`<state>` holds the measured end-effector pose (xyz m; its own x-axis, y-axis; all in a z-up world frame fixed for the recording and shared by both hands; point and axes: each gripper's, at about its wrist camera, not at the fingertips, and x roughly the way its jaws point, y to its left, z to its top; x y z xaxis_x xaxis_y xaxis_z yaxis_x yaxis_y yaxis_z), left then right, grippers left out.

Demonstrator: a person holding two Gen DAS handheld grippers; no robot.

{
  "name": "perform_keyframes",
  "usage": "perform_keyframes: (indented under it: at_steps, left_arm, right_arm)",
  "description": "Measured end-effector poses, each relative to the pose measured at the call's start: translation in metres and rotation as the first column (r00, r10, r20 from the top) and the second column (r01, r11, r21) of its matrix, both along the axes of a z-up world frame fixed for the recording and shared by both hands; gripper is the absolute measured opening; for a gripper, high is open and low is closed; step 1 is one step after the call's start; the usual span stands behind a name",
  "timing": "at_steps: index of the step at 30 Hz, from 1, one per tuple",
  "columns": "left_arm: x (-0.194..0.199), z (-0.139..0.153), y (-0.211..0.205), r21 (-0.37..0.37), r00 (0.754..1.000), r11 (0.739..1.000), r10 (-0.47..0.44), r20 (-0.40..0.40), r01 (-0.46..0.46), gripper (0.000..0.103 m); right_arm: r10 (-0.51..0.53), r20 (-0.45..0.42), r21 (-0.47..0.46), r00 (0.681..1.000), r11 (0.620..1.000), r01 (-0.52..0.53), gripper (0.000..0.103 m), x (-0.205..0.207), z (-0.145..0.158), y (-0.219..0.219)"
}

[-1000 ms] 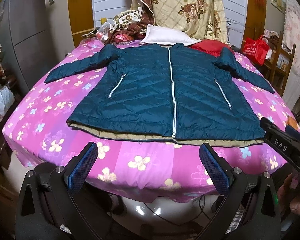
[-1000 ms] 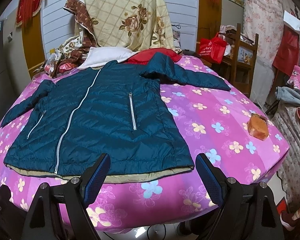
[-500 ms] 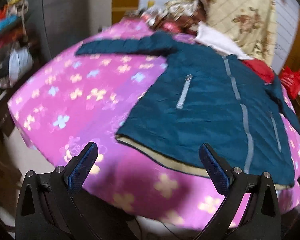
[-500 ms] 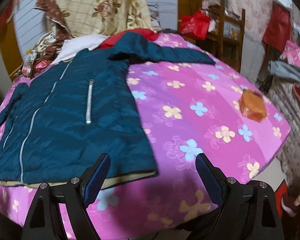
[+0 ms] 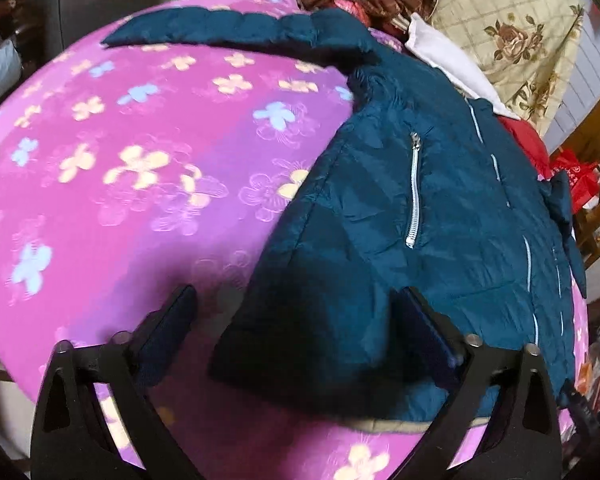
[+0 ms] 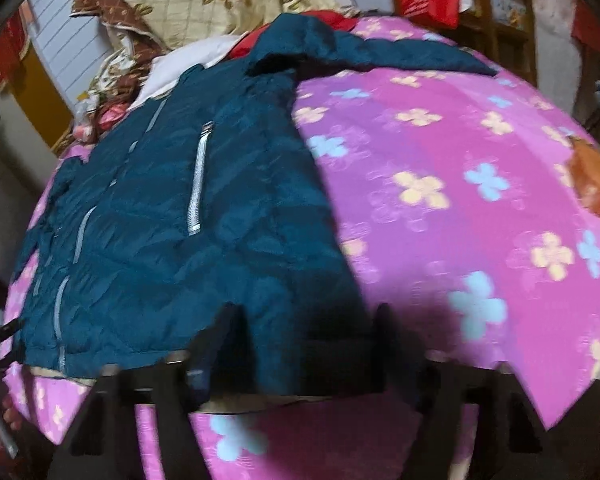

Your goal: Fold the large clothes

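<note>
Left gripper (image 5: 296,324): jaws spread wide, holding nothing. The near-left hem corner of the jacket (image 5: 420,220) sits between the 2 fingers, under their shadow. Cannot tell whether the pads touch the cloth yet.

Right gripper (image 6: 308,340): jaws also spread, nothing clamped. The near-right hem corner lies in the gap between the fingers. View is blurred, so contact with the fabric is not readable.

Jacket: dark teal, quilted, lying flat and front-up on the bedspread (image 5: 120,160), a pink cloth with a flower print. Hem at the near edge of the bed, collar at the far side. A tan lining strip (image 5: 388,426) peeks out under the hem. Centre zip closed as far as visible; 1 pocket zip (image 5: 414,192) shows in the left view, 1 (image 6: 198,188) in the right view. Left sleeve (image 5: 228,26) is stretched out across the far bedspread; right sleeve (image 6: 400,50) likewise, on its side.

Further off: an orange-brown object (image 6: 592,188) on the bedspread to the right, well apart from the jacket. White pillow (image 5: 444,56) and a yellow flowered quilt (image 5: 512,32) beyond the collar.

Step, as judged: approach to the first grasp; no fold made yet.

Next move calls for: both grippers closing on their hem corners, catching shell and lining together, at matched height so the hem lifts evenly. Slippery padded fabric may slide from a shallow pinch; sleeves probably need bringing inward too.
</note>
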<state>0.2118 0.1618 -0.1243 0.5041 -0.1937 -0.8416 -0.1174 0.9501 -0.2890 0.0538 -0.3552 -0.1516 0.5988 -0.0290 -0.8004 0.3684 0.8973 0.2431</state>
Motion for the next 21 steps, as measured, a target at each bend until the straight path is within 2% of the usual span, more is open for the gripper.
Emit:
perform_keyframes:
  at_steps: [1,2,3,5,7,10,21]
  left_arm:
    - [0.002,0.000,-0.003,0.022,1.000,1.000,-0.002,-0.003,0.002,0.076]
    - [0.002,0.003,-0.009,0.046,1.000,0.999,-0.020,0.001,0.020,0.052]
    - [0.003,0.003,-0.015,0.030,0.999,0.998,-0.049,-0.014,0.050,0.044]
    - [0.000,0.009,-0.023,0.055,0.999,0.997,-0.051,-0.012,0.051,0.027]
    - [-0.006,0.015,-0.033,0.096,0.998,0.994,-0.057,-0.013,0.058,0.020]
    - [-0.019,0.024,-0.046,0.151,0.997,0.986,-0.072,0.004,0.071,0.016]
    - [-0.070,0.034,-0.049,0.182,0.995,0.980,-0.089,0.040,0.080,0.015]
  right_arm:
    - [-0.001,0.004,-0.009,1.000,1.000,0.002,0.049,0.000,0.001,0.002]
    - [0.004,0.008,-0.005,1.000,1.000,-0.004,0.037,0.000,0.002,0.002]
    - [0.007,0.009,0.004,1.000,1.000,-0.007,0.034,0.000,0.002,0.002]
    - [0.013,0.013,0.033,1.000,0.999,-0.013,0.020,-0.002,0.004,-0.001]
    - [0.024,0.021,0.036,0.999,0.999,-0.025,0.012,-0.005,0.010,-0.002]
    - [0.033,0.030,0.026,0.999,0.999,-0.034,0.009,-0.013,0.017,-0.002]
    - [0.034,-0.006,0.032,0.999,0.999,-0.034,0.007,-0.049,0.014,-0.008]
